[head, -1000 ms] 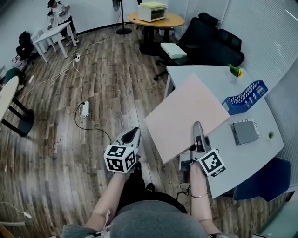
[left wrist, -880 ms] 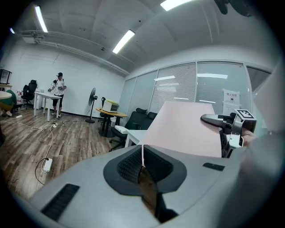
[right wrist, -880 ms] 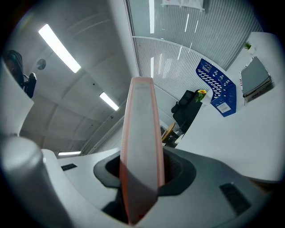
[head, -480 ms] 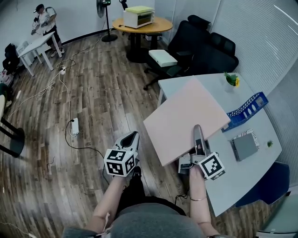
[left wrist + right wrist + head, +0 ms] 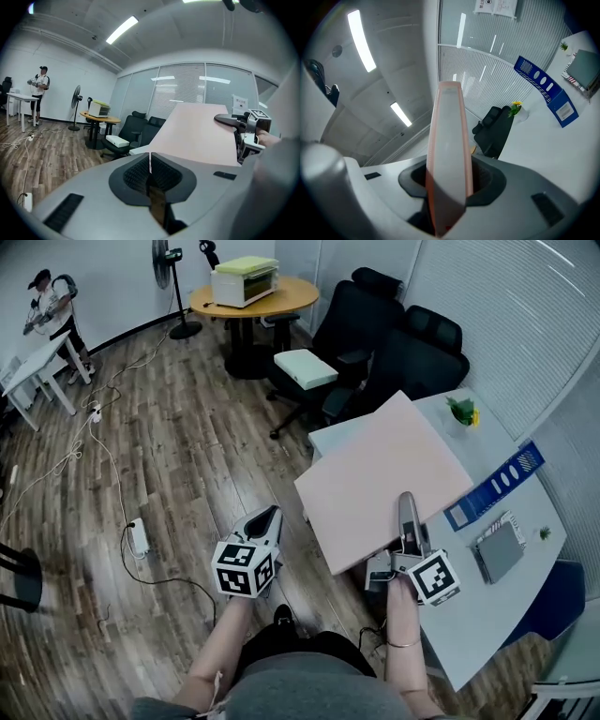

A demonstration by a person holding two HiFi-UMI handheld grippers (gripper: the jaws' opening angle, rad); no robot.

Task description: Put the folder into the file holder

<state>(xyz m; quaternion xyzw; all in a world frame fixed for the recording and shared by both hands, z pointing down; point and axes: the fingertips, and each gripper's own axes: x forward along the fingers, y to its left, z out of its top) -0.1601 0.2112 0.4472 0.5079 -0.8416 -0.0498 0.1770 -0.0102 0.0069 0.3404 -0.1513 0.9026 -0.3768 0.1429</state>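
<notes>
My right gripper point(image 5: 405, 519) is shut on the near edge of a large pink folder point(image 5: 382, 476), which I hold flat and slightly raised over the corner of the pale table point(image 5: 525, 592). In the right gripper view the folder point(image 5: 449, 136) runs edge-on between the jaws. The blue file holder point(image 5: 493, 487) lies on the table just right of the folder; it is also in the right gripper view point(image 5: 543, 88). My left gripper point(image 5: 268, 516) hangs over the wooden floor left of the folder, its jaws shut on nothing point(image 5: 150, 169).
A grey notebook point(image 5: 497, 551) lies on the table near the file holder, and a small potted plant point(image 5: 461, 411) stands at the table's far side. Black chairs point(image 5: 403, 343) crowd behind the table. A round wooden table point(image 5: 246, 298) and floor cables point(image 5: 112, 474) lie further left.
Both grippers and the folder have travelled toward the table, the folder still held. The file holder now sits closer to the folder's right edge, and the chairs look nearer.
</notes>
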